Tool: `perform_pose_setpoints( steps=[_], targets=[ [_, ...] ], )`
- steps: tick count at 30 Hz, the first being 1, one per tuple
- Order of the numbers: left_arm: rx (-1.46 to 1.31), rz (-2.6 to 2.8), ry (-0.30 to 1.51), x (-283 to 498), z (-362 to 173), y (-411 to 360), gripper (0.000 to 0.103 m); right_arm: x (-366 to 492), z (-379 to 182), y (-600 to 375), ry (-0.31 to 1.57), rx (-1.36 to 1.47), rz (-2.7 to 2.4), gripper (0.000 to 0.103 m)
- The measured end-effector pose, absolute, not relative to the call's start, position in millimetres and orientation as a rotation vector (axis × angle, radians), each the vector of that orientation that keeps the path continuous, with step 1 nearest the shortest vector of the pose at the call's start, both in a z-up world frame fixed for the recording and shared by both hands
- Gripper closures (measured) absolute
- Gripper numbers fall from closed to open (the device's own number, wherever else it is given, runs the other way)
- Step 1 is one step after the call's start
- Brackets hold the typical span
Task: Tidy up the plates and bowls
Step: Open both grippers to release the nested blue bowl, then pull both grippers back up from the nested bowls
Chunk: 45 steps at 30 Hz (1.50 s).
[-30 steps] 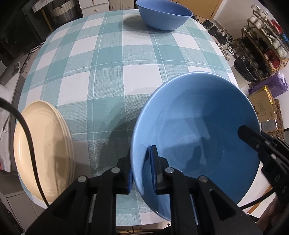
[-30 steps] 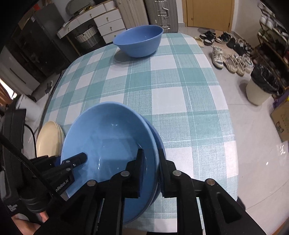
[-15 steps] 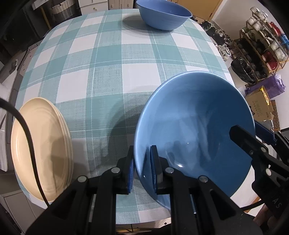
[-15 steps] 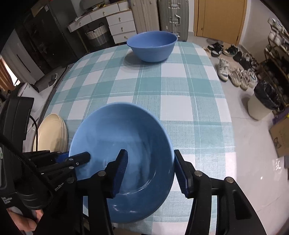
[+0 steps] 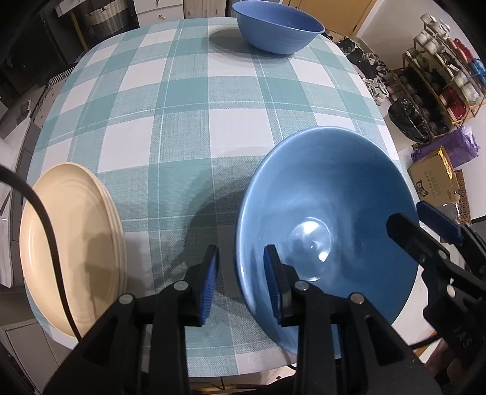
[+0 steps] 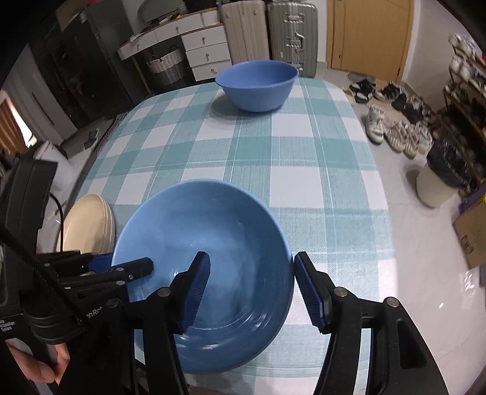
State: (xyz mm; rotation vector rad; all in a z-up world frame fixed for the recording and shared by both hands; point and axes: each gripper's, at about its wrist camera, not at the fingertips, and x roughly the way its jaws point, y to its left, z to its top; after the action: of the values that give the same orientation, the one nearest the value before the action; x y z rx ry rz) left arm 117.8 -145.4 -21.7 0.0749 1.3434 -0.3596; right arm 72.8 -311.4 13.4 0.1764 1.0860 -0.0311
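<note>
A large blue bowl [image 5: 328, 212] sits on the checked tablecloth near the table's front edge; it also shows in the right wrist view [image 6: 206, 261]. My left gripper [image 5: 240, 282] is open, its jaws astride the bowl's left rim without gripping. My right gripper [image 6: 252, 291] is open, its jaws astride the bowl's right rim. A second blue bowl [image 5: 278, 27] stands at the far end of the table [image 6: 258, 85]. A stack of cream plates [image 5: 73, 243] lies at the front left [image 6: 88, 221].
The teal and white checked table [image 5: 188, 115] drops off at the right to a floor with shoes [image 6: 395, 130], a bin [image 6: 440, 179] and a shoe rack [image 5: 440, 76]. Drawers and suitcases [image 6: 267, 30] stand beyond the far end.
Both grippers have opened and let go of the near blue bowl, which now rests on the table. The right gripper opened first, then the left.
</note>
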Motion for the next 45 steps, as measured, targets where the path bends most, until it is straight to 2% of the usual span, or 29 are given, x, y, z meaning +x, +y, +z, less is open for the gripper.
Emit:
perform_pose_setpoints(
  steps=[6, 11, 14, 15, 17, 21, 26, 30, 33, 37, 42, 45],
  targets=[
    [0.075, -0.359, 1.345, 118, -23, -144, 0.074, 74, 5, -317, 1.097, 0.211, -0.018, 0.044],
    [0.057, -0.352, 1.344, 119, -22, -139, 0.073, 68, 20, -315, 1.024, 0.166, -0.035, 0.044],
    [0.05, -0.354, 1.32, 116, -16, -136, 0.066, 60, 31, -310, 0.962, 0.126, -0.04, 0.043],
    [0.061, -0.354, 1.297, 114, -12, -136, 0.062, 57, 35, -308, 0.938, 0.113, -0.038, 0.042],
    [0.083, -0.352, 1.246, 109, -4, -136, 0.061, 50, 42, -301, 0.888, 0.085, -0.036, 0.038],
    [0.108, -0.364, 1.161, 100, 11, -133, 0.059, 30, 54, -291, 0.774, 0.039, -0.035, 0.019],
    [0.111, -0.359, 1.051, 88, 27, -124, 0.056, 6, 59, -285, 0.668, 0.032, -0.044, 0.017],
    [0.107, -0.361, 0.953, 74, 35, -117, 0.042, -9, 58, -285, 0.608, 0.056, -0.052, 0.016],
    [0.106, -0.355, 0.85, 60, 41, -111, 0.023, -21, 56, -283, 0.553, 0.055, -0.07, 0.011],
    [0.096, -0.336, 0.738, 46, 46, -102, 0.018, -40, 54, -277, 0.449, 0.031, -0.116, 0.002],
    [0.062, -0.306, 0.676, 38, 45, -91, 0.016, -57, 48, -278, 0.361, 0.058, -0.163, 0.001],
    [0.045, -0.284, 0.628, 34, 41, -85, 0.01, -60, 44, -276, 0.346, 0.054, -0.169, 0.001]
  ],
)
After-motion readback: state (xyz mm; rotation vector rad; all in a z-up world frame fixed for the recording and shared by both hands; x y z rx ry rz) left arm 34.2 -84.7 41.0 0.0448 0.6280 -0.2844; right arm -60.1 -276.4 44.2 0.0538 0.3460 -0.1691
